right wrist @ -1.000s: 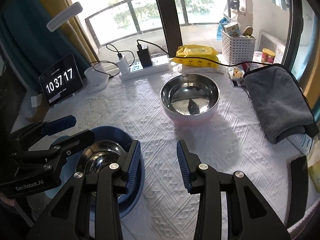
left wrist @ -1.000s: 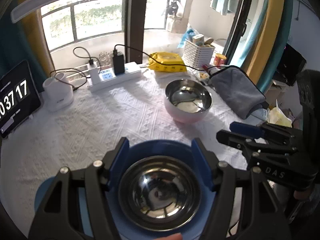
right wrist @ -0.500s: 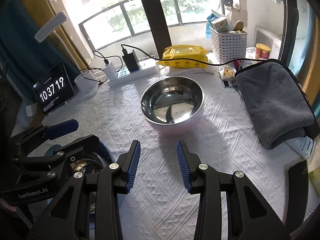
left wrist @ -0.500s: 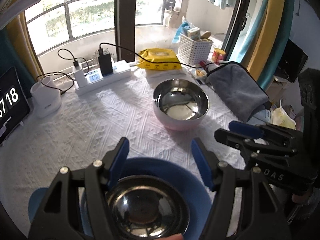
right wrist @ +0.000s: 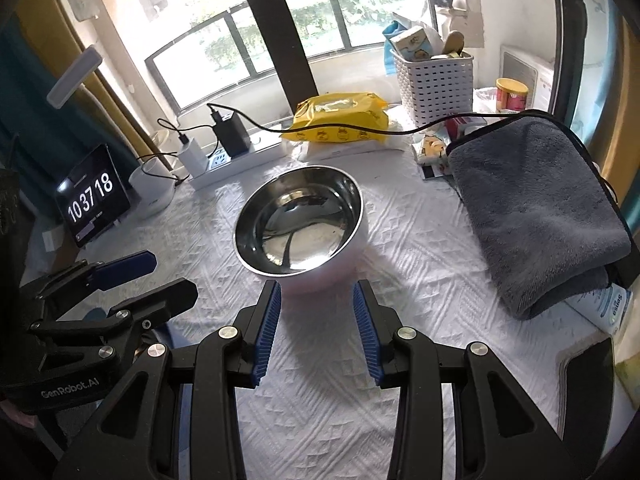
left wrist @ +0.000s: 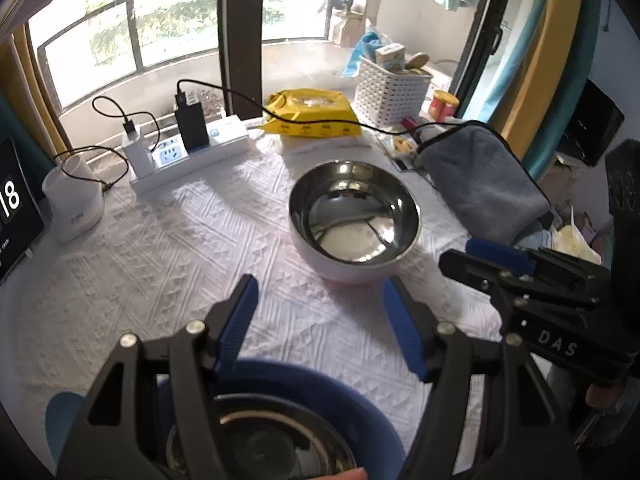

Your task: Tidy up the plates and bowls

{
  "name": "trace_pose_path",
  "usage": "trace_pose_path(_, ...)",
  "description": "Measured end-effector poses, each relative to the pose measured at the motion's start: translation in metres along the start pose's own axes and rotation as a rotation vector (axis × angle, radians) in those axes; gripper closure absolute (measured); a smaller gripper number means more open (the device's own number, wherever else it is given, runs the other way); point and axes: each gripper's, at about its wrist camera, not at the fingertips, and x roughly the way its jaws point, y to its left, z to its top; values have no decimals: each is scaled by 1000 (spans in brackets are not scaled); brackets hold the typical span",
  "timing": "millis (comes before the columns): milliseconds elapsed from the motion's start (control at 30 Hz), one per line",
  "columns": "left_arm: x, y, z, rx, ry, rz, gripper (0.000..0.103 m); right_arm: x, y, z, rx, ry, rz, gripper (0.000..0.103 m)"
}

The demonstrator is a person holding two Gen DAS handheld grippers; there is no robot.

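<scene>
A large steel bowl (left wrist: 354,220) with a pale pink outside stands upright on the white tablecloth (left wrist: 160,264), a little beyond both grippers. My left gripper (left wrist: 320,308) is open and holds nothing. Below it, at the near edge, a blue plate (left wrist: 352,396) carries a small steel bowl (left wrist: 260,444). My right gripper (right wrist: 317,304) is open too, its blue pads (right wrist: 270,320) just short of the large bowl (right wrist: 298,224). In the right wrist view my left gripper (right wrist: 174,276) shows at the left.
A folded grey towel (right wrist: 536,208) lies right of the bowl by the table edge. At the back stand a power strip (left wrist: 188,156) with chargers, a yellow wipes pack (left wrist: 312,114), a white basket (right wrist: 436,84), a white device (left wrist: 74,200) and a clock tablet (right wrist: 92,200). A black cable (right wrist: 344,130) runs behind the bowl.
Both grippers have moved forward toward the large bowl, which now looks nearer. The blue plate with the small bowl has slipped to the bottom of the left wrist view. Neither opening has changed.
</scene>
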Motion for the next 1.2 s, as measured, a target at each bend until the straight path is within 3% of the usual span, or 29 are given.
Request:
trace_pose_path(400, 32, 5, 15, -76, 32, 31, 37, 18, -13, 23, 4, -16, 7, 63)
trace_pose_path(833, 64, 7, 20, -84, 99, 33, 37, 57, -27, 36, 40, 14, 21, 63)
trace_pose_path(1000, 70, 11, 22, -97, 91, 50, 39, 71, -31, 36, 53, 28, 18, 63)
trace_pose_path(1200, 77, 11, 22, -89, 106, 59, 57, 83, -33, 34, 55, 40, 18, 63)
